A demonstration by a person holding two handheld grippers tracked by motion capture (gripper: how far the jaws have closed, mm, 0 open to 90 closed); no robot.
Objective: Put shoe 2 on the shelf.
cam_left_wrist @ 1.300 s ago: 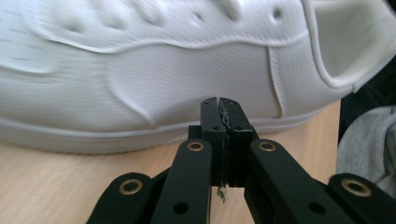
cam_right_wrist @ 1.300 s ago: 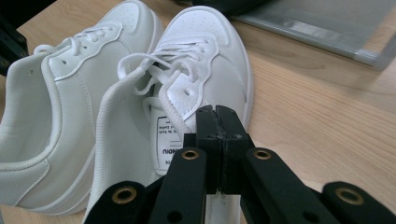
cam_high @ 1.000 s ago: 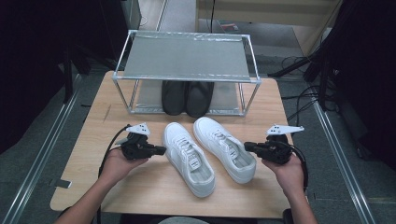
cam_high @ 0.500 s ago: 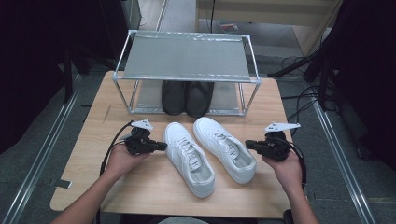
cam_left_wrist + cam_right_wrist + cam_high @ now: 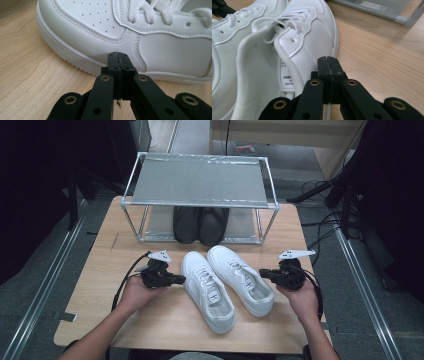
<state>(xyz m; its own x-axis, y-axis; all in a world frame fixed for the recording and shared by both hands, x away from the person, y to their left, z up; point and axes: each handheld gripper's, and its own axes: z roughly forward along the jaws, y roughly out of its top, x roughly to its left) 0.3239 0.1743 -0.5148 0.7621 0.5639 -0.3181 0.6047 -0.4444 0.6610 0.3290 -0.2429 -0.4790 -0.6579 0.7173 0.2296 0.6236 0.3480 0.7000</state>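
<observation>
Two white sneakers lie side by side in the lower middle of the high view, on the wooden counter [image 5: 100, 270], toes toward the top of the frame and heels toward the bottom, each long axis tilted a little from upper left to lower right. The left sneaker [image 5: 207, 290] sits just to the right of the left gripper [image 5: 179, 280], whose jaws are pressed together with nothing between them; in the left gripper view the closed tips [image 5: 119, 65] point straight at the shoe's side wall near the sole, close by, though contact cannot be told. The right sneaker [image 5: 240, 277] lies just left of the right gripper [image 5: 264, 274], also closed and empty; in the right gripper view its tips [image 5: 328, 66] face the outer side near the heel collar. Each hand is thus nearest its own shoe, approaching across the short axis.

Behind, in the upper middle, a metal shoe rack [image 5: 200, 180] holds a dark pair [image 5: 200, 224] on its lower level, partly hidden by the top shelf. The far sides of both white shoes are unseen from the grippers.
</observation>
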